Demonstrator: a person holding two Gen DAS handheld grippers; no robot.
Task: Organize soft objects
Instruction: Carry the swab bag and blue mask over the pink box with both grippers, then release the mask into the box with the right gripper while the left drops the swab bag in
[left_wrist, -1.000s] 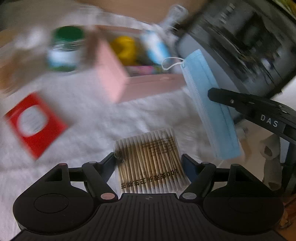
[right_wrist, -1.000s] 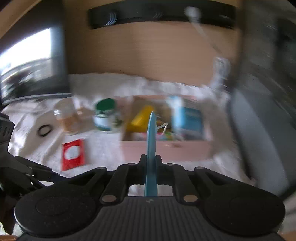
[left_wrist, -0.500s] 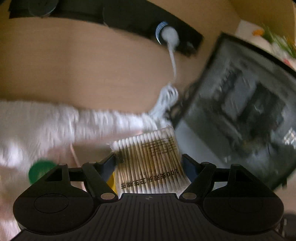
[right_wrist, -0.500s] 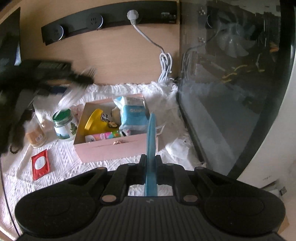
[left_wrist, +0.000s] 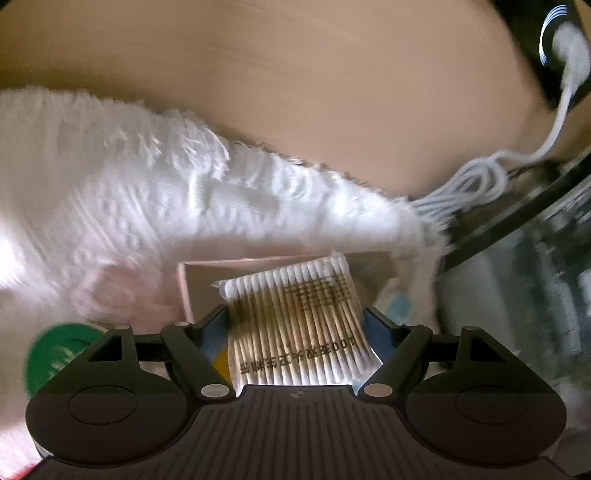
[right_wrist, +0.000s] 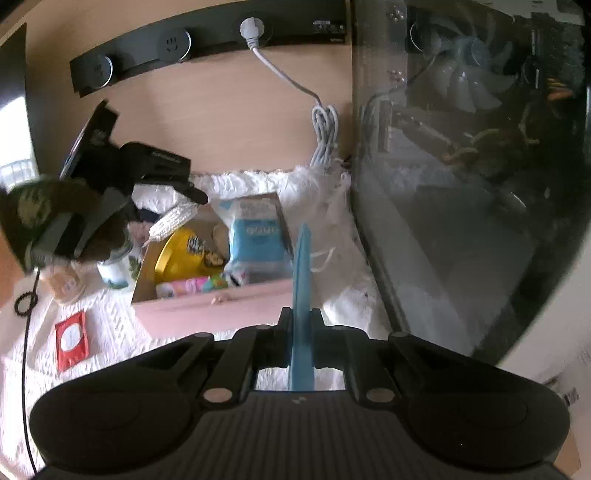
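1. Pack of cotton swabs clamped flat in left tool, held above pink box.
2. Blue face mask pinched edge-on in right tool, near box's right end.
3. Box on white towel; red packet beside.

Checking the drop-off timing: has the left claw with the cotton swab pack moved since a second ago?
Yes. The left claw and its cotton swab pack have moved from the open cloth to above the pink box.
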